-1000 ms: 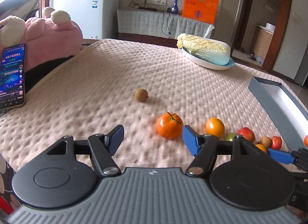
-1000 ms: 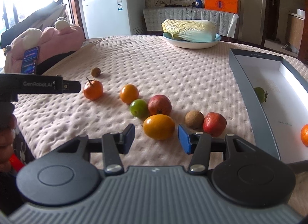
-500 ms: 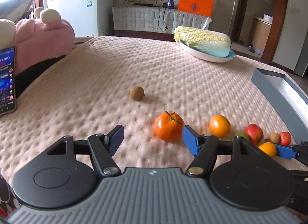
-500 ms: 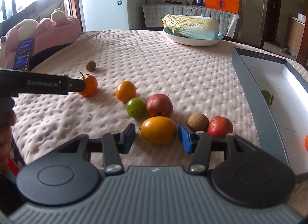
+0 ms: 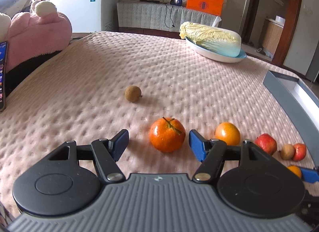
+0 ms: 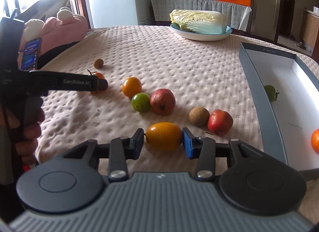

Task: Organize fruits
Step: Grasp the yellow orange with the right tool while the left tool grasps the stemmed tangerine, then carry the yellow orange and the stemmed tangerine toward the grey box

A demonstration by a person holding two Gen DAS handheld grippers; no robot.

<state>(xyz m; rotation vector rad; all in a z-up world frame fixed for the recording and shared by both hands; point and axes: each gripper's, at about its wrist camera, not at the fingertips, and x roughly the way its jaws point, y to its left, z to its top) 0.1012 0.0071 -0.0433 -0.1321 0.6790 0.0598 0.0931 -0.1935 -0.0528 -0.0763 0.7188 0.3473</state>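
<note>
The right tool (image 6: 163, 142) has just closed onto the yellow fruit (image 6: 163, 135), and the left tool (image 5: 157, 142) has eased nearer the tangerine (image 5: 167, 134), open around it without touching. Two fruits lie in the box (image 6: 259, 100) at right; about eight remain on the tabletop (image 6: 179, 62), so most sorting seems left.

Left tool's arm (image 6: 59, 84) hides most of the stemmed mandarin (image 6: 98, 76), box wall (image 6: 261, 100) cuts off the green fruit (image 6: 270, 92), frame edge clips the orange (image 6: 315, 140) and phone (image 5: 2, 76).
</note>
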